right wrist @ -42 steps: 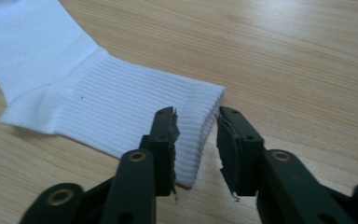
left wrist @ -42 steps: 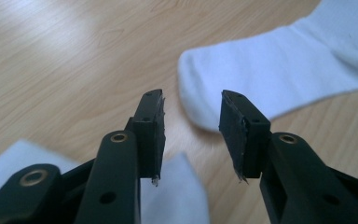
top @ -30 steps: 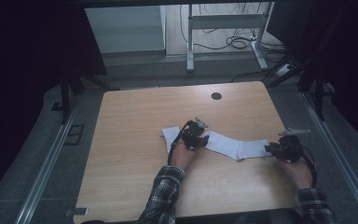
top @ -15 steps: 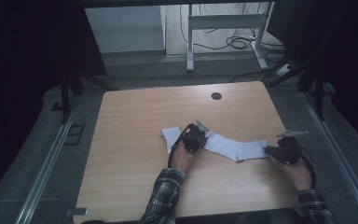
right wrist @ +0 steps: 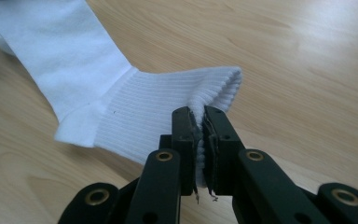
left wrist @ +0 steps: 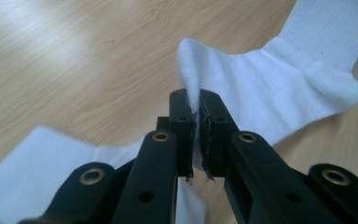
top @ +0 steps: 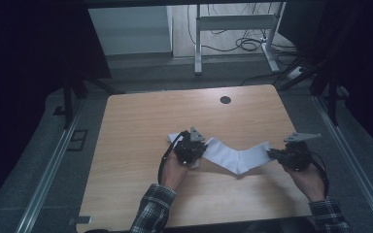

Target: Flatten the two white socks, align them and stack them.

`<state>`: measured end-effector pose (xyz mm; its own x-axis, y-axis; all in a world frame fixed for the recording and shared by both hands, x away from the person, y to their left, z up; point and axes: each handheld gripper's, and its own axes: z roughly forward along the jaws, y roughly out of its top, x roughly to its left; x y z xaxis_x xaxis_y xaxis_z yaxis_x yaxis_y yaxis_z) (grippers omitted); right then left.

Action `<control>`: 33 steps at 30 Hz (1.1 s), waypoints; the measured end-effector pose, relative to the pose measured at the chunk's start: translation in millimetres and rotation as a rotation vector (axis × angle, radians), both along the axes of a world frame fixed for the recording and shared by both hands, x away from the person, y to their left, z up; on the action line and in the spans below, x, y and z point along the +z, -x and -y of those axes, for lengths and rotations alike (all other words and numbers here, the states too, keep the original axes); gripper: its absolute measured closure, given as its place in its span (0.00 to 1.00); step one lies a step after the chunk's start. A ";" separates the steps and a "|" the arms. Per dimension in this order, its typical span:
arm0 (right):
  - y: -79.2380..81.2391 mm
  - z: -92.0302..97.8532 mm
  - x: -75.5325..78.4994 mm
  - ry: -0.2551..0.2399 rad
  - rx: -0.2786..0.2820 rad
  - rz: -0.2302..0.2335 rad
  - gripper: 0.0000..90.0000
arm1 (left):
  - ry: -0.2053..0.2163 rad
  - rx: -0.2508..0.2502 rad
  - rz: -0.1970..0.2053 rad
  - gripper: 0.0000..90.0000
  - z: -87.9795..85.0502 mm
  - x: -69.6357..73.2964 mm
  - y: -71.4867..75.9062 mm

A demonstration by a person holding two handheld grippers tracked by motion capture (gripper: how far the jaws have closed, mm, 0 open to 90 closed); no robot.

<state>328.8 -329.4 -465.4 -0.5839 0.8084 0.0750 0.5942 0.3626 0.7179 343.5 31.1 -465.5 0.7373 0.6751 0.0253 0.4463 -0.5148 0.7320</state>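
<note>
Here we grip one white sock [top: 233, 156] at both ends. Nearest us, our plaid sleeves come in from the lower edge of the high view, and our hands carry the two grippers over the near half of the wooden table [top: 141, 121]. The left gripper [left wrist: 198, 114] is clamped on the toe end of the sock: in the left gripper view its two black jaws stand nearly together with a fold of white cloth pinched between the pads, and its jaws have just been closing onto that cloth. The right gripper [right wrist: 200, 123] is clamped on the ribbed cuff, the jaws likewise pressed onto a thin ridge of ribbing, having just been closing on it. Between the two grippers the sock hangs in a shallow V, its heel at the low point and close to the table top; we cannot tell whether it touches. Just beyond and beside the left gripper lies a second white sock [top: 176, 138], flat on the wood. Farther off, near the back edge of the table, sits a dark round cable hole [top: 225, 100].
</note>
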 end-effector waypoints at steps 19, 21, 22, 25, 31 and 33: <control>23.1 -85.1 -5.9 -0.034 0.256 -0.049 0.91 | 0.051 0.152 -0.059 0.93 -105.5 -20.0 90.2; 20.9 -92.2 -16.3 -0.025 0.264 -0.075 0.91 | 0.039 0.165 -0.075 0.92 -110.5 -29.6 92.8; 20.3 -94.8 -21.0 -0.019 0.264 -0.084 0.91 | 0.037 0.168 -0.082 0.92 -112.0 -33.8 93.6; 19.5 -99.8 -33.6 0.014 0.271 -0.102 0.91 | 0.018 0.169 -0.095 0.91 -114.1 -45.7 94.8; 20.0 -98.9 -46.7 0.046 0.267 -0.114 0.86 | 0.010 0.183 -0.142 0.87 -115.0 -65.4 92.0; 20.3 -96.3 -45.8 0.045 0.254 -0.100 0.83 | 0.021 0.193 -0.140 0.79 -116.6 -64.2 90.7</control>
